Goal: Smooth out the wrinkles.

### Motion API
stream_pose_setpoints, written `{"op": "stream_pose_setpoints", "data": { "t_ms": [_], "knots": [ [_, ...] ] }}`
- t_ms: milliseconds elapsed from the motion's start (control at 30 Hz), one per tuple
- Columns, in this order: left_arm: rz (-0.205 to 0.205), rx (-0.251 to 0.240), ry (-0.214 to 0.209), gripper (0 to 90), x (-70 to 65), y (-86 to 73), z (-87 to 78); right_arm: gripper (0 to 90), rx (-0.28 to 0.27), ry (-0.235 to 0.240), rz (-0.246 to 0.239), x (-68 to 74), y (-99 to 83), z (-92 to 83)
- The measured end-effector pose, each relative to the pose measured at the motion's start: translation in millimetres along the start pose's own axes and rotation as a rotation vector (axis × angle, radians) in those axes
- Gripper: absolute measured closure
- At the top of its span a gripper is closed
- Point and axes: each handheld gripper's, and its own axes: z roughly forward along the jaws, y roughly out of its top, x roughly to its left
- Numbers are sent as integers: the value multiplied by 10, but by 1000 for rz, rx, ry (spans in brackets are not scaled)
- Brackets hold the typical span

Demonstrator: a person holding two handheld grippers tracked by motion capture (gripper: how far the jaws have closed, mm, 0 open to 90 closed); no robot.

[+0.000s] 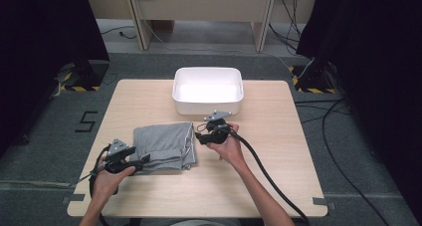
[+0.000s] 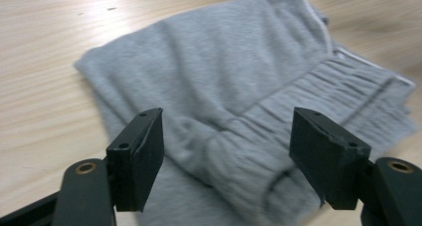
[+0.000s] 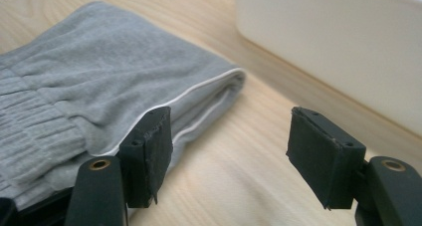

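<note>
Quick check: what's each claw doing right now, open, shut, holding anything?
Left claw: open, jaws spread above the folded grey garment, gripping nothing.
Right claw: open, empty, at the garment's edge near the white bin.

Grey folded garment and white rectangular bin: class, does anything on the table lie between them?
Nothing visible does. Bare wooden table separates the grey folded garment from the white rectangular bin; the right tool, open, sits beside the garment's right edge, off that path.

A grey garment (image 1: 164, 146) with white piping lies by a white bin (image 1: 207, 105) on a pale wood-grain table (image 1: 278, 156).
</note>
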Motion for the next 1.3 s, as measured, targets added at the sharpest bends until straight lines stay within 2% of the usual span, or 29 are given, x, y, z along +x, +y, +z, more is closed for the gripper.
{"op": "stream_pose_setpoints", "data": {
  "t_ms": [167, 233, 367, 433, 667, 900, 1067, 1300],
  "knots": [
    [16, -19, -38, 264, -168, -56, -50, 347, -3, -20, -7, -99, 40, -87],
    [15, -21, -39, 257, -228, -81, -55, 347, -6, -30, -11, -143, 54, -114],
    [39, -13, -30, 224, -331, -145, -56, 347, -8, -45, 0, -236, 84, -186],
    [35, -20, -30, 215, -361, -163, -74, 347, -14, -52, 4, -289, 98, -221],
    [57, -36, -38, 223, -475, -173, -169, 347, -22, -72, 32, -441, 126, -324],
    [90, -6, -53, 224, -636, -303, -188, 347, -19, -104, 44, -571, 136, -407],
    [81, 21, -70, 225, -674, -402, -171, 347, -29, -109, 65, -674, 142, -447],
    [67, 65, -66, 226, -624, -516, -93, 348, -28, -123, 82, -772, 161, -516]
  ]
}}
